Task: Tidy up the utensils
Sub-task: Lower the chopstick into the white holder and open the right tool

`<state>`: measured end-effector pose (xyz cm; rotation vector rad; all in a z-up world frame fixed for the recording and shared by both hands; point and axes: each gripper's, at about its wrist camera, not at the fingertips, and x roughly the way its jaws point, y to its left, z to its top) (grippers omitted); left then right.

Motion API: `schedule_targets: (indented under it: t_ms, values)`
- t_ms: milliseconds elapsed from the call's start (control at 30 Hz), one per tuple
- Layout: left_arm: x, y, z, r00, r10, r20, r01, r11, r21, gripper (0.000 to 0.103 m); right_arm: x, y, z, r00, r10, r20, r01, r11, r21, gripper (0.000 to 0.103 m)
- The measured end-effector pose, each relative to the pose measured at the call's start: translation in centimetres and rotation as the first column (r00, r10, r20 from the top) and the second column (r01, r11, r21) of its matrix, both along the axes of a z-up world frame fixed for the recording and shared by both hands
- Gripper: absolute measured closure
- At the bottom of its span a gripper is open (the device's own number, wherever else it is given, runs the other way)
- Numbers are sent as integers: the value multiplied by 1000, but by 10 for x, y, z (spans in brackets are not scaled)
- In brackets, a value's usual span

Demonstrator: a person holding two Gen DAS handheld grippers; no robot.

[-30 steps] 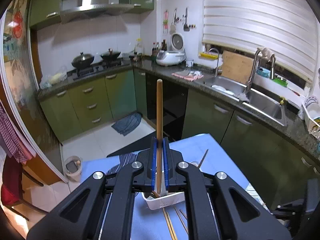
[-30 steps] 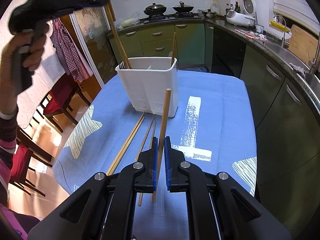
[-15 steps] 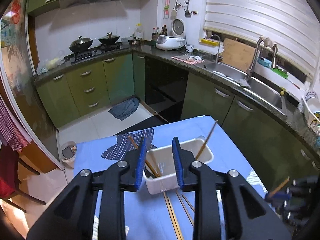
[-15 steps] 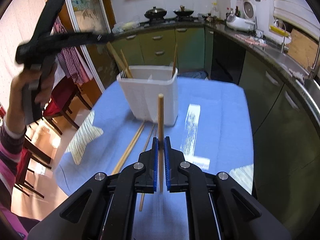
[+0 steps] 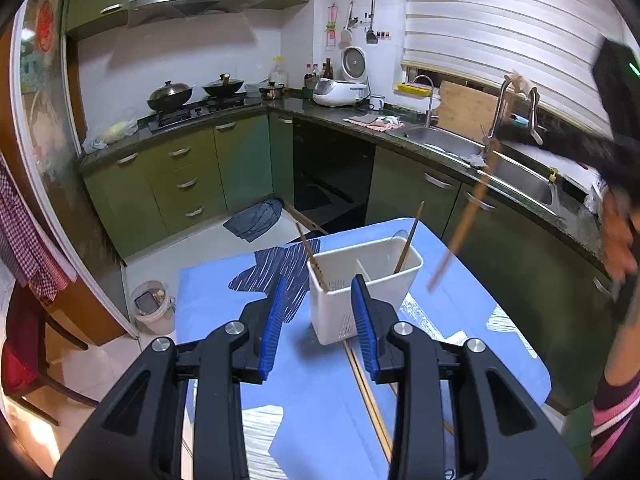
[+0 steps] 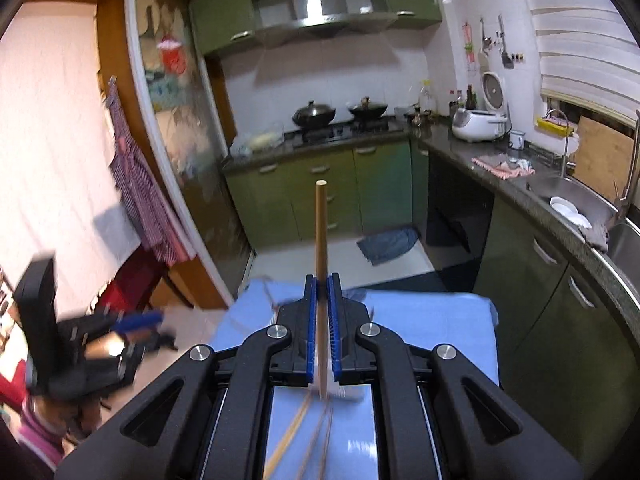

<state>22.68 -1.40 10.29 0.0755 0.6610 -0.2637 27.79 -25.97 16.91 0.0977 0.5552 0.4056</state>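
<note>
A white utensil holder [image 5: 362, 284] stands on the blue tablecloth [image 5: 304, 384] and holds two wooden chopsticks [image 5: 408, 238]. My left gripper [image 5: 320, 320] is open and empty, just in front of the holder. My right gripper [image 6: 322, 312] is shut on a wooden chopstick [image 6: 321, 232], held upright; in the left wrist view that chopstick [image 5: 464, 224] hangs tilted in the air to the right of the holder. Several more chopsticks [image 5: 366, 392] lie on the cloth in front of the holder, also blurred in the right wrist view [image 6: 296, 436].
Green kitchen cabinets [image 5: 188, 184] and a counter with a sink [image 5: 512, 172] run behind and to the right of the table. A small bin [image 5: 150, 306] stands on the floor at the left. A red chair [image 5: 24, 360] is at the table's left.
My left gripper let go of its chopstick into the holder, opened and backed off. My right gripper lifted its chopstick off the cloth and swung it up beside the holder.
</note>
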Motion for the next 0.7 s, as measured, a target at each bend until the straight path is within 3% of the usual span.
schedule_targets:
  t_ms: [167,333,533,600,700]
  values:
    - [-6,9,-8,1000,2,-31,-2,1000,-10,71,48,17,-4,999,-42,-28,42,999,-25,96]
    - [-7,14,-22,997,-6,-73,5,1000,-13,71,76,35,-43,993,-38,-114,31,997,-64,96]
    - [-9,15,-33,994,-10,-104,9,1000,-11,70,80,45,-83,985,-27,-173,8,994,-109,96]
    - [-9,13,-35,994,-12,-109,11,1000,-9,70,77,46,-84,985,-22,-171,4,994,-108,96]
    - [-9,10,-37,993,-14,-114,14,1000,-2,69,62,40,-76,989,-9,-145,-3,997,-83,87]
